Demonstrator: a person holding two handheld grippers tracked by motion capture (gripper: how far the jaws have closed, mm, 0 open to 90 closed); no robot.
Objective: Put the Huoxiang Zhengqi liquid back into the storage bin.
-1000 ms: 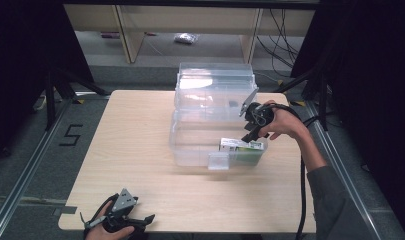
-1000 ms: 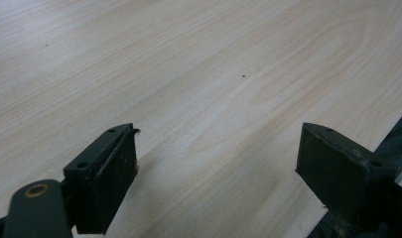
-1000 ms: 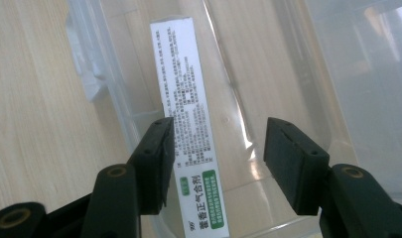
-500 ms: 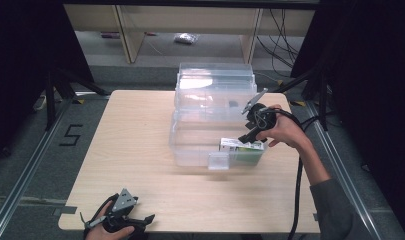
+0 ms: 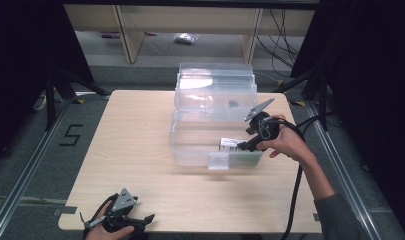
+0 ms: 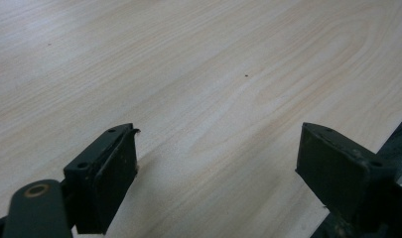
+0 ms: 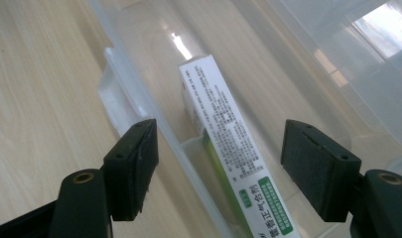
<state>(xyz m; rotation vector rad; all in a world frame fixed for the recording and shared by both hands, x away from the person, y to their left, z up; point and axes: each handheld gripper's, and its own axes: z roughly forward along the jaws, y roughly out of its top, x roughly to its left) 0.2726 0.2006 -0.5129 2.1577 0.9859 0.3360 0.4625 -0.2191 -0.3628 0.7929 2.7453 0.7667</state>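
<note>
The pale wood-grain bench (image 5: 140,145) carries a clear, colourless plastic lidded bin (image 5: 212,125). Inside lies a white rectangular carton (image 7: 228,144) with small dark print and green end panels.

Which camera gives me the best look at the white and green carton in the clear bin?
The right gripper view: the carton sits large between the open jaws, print visible, inside the clear bin. The high view shows it small, partly behind the right gripper.
</note>
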